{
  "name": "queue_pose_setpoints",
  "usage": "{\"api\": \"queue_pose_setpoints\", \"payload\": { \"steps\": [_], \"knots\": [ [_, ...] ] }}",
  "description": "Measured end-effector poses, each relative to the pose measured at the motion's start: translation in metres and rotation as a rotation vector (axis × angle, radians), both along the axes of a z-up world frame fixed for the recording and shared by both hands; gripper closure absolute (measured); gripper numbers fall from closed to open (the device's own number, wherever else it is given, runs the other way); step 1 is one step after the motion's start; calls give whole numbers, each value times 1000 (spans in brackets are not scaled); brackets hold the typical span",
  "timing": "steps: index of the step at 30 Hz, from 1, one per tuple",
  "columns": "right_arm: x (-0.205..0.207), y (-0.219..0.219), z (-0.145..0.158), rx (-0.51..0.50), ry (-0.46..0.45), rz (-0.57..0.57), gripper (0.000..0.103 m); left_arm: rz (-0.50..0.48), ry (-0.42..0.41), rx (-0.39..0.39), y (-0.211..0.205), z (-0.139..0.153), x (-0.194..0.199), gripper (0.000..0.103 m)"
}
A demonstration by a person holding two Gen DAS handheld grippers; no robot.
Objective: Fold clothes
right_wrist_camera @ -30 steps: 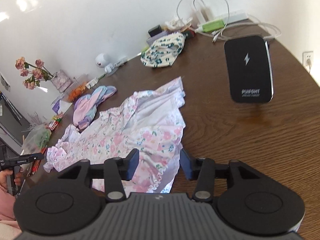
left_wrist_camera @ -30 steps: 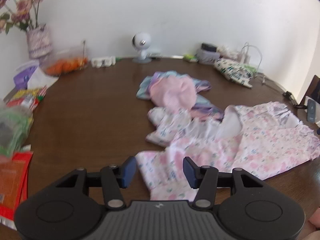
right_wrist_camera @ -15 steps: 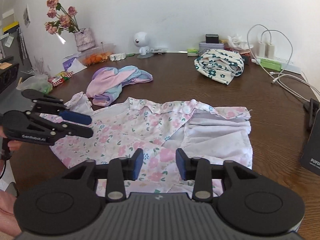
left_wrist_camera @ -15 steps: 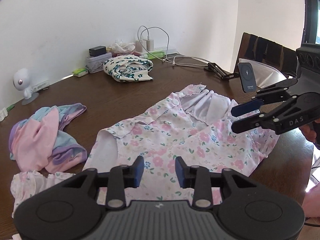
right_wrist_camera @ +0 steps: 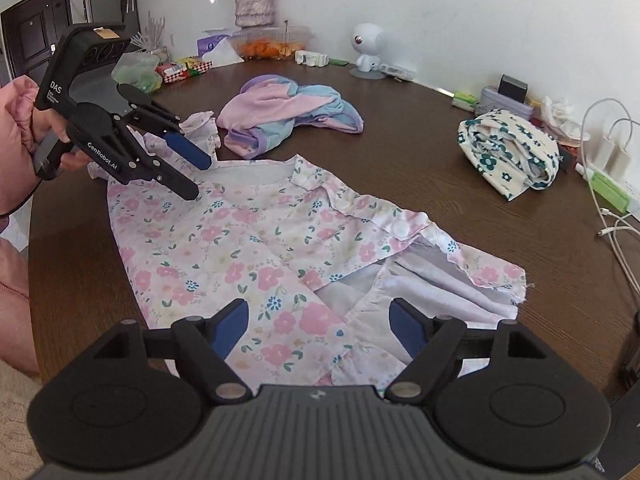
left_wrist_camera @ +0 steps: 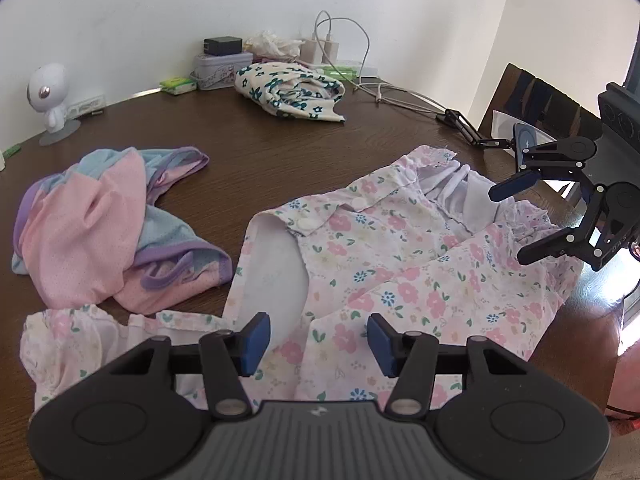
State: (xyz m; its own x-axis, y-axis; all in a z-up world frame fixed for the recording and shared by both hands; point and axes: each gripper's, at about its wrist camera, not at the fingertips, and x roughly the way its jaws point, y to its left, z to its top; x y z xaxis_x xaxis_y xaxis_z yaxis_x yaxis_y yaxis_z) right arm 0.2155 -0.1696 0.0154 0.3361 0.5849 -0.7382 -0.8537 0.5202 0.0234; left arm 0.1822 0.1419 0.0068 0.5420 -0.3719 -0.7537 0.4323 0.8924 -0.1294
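Note:
A pink floral garment (left_wrist_camera: 400,264) (right_wrist_camera: 256,240) lies spread open and rumpled on the dark wooden table (left_wrist_camera: 260,160). My left gripper (left_wrist_camera: 318,328) hangs over its neckline end, and its jaws are opening. The cloth lies under the fingers and is not pinched. In the right wrist view the left gripper (right_wrist_camera: 192,172) sits at the far left, held by a hand. My right gripper (right_wrist_camera: 318,316) hovers over the white lining at the hem, its jaws opening wide with nothing gripped. It also shows as the right gripper (left_wrist_camera: 516,224) at the garment's far end.
A pink, blue and purple garment (left_wrist_camera: 100,216) lies bunched behind the floral one. A folded cream garment with dark flowers (left_wrist_camera: 288,88) rests near chargers and cables (left_wrist_camera: 360,76). A small white robot figure (left_wrist_camera: 50,96), a vase (right_wrist_camera: 254,4) and snack packets (right_wrist_camera: 180,70) line the back. A chair (left_wrist_camera: 540,96) stands at the right.
Both pairs of jaws stand wider than half a second ago. The left view has swung right along the floral garment. The right gripper has rolled level and now faces the left gripper across the cloth.

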Motion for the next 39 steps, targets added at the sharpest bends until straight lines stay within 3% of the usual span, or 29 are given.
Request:
{"api": "queue_pose_setpoints", "payload": {
  "steps": [3,5,8,10,12,15,19,20,22,29,36,38,39],
  "knots": [
    [12,3,-7,-5,53,21,25,4,17,-27,3,-7,3,64],
    [20,5,-12,-3,92,32,31,3,28,-63,5,-10,5,80],
    [25,7,-16,-13,129,48,47,17,28,-89,8,-14,5,96],
    [29,8,-19,-19,153,59,72,29,15,-97,10,-14,3,102],
    [31,10,-20,-25,169,72,89,38,-9,-96,11,-12,-1,103],
    [30,13,-17,-27,157,98,97,42,-44,-100,13,-7,-10,103],
    [28,16,-9,-28,128,120,99,38,-49,-113,15,0,-17,97],
    [28,16,-7,-27,120,122,99,41,-44,-112,15,1,-18,84],
    [27,17,-5,-30,101,125,99,36,-46,-95,13,1,-18,73],
    [24,24,-4,-34,41,122,100,69,-79,-99,6,1,-18,73],
    [27,28,-24,-56,52,96,99,-5,-141,-85,-34,7,-31,73],
    [27,21,-18,-7,44,56,92,-32,-143,-46,-50,4,-34,74],
    [26,16,-14,30,40,24,78,-42,-143,-21,-57,0,-34,75]
  ]
}}
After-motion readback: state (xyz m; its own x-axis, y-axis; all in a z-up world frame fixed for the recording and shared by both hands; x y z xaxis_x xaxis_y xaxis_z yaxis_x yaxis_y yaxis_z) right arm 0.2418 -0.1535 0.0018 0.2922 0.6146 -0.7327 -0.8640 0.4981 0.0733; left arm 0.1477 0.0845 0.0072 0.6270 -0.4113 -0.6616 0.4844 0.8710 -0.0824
